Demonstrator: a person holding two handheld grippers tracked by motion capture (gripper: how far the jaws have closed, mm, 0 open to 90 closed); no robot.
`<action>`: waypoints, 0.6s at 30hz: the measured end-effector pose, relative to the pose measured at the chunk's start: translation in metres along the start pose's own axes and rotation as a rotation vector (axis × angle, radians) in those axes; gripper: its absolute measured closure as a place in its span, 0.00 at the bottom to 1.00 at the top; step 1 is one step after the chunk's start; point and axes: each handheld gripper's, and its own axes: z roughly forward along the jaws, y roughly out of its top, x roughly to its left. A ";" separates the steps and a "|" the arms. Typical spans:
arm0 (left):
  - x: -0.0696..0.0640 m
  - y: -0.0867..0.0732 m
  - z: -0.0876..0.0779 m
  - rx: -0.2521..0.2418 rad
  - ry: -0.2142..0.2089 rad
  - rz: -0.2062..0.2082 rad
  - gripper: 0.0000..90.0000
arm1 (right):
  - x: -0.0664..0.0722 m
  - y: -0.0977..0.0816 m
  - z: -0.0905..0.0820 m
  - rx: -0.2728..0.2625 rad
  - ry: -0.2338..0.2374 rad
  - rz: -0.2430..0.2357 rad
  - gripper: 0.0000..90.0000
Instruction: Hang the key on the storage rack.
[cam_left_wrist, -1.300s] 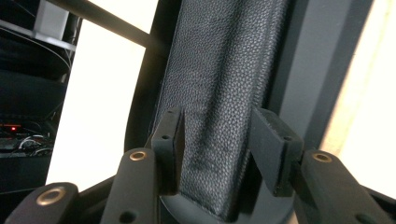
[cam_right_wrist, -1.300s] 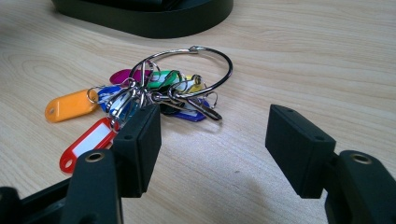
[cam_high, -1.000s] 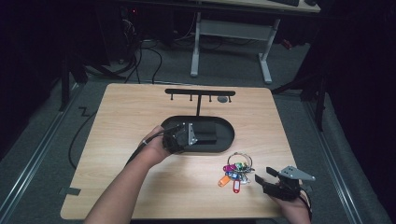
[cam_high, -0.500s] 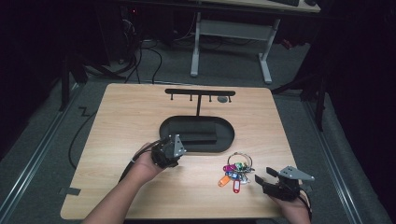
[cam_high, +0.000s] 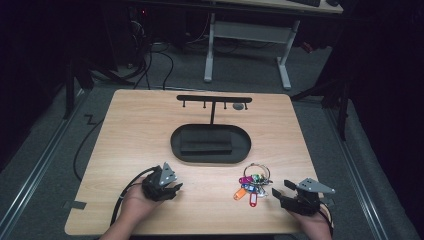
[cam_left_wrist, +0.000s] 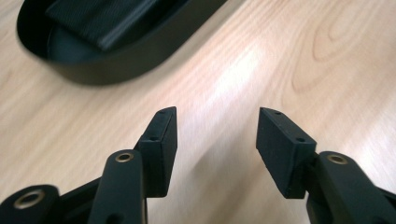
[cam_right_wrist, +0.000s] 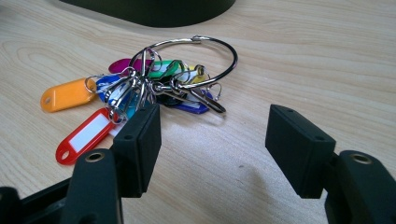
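High view showed the T-shaped hook stand (cam_high: 214, 102) behind the black tray (cam_high: 210, 144). The key bunch (cam_right_wrist: 154, 88) lay near the table's front right: big ring, coloured tags fanned left. Right gripper (cam_right_wrist: 212, 140) was part open, empty, just short of it. Left gripper (cam_left_wrist: 215, 140) had just been opening, empty.

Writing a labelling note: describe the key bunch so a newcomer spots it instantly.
Start at the black oval tray in the middle of the wooden table. Just off its near right rim lies the key bunch, a large metal ring with coloured plastic tags. It is the one colourful thing there, just ahead of the right claw.
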 end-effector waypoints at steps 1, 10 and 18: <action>0.001 -0.007 -0.006 -0.007 -0.006 -0.024 0.53 | 0.000 0.000 0.000 0.000 0.000 -0.002 0.41; 0.001 -0.054 -0.043 -0.113 0.002 -0.191 0.45 | 0.001 0.000 0.000 0.003 -0.009 -0.009 0.40; 0.004 -0.067 -0.056 -0.197 -0.011 -0.239 0.44 | 0.002 -0.004 0.004 0.029 -0.018 0.008 0.42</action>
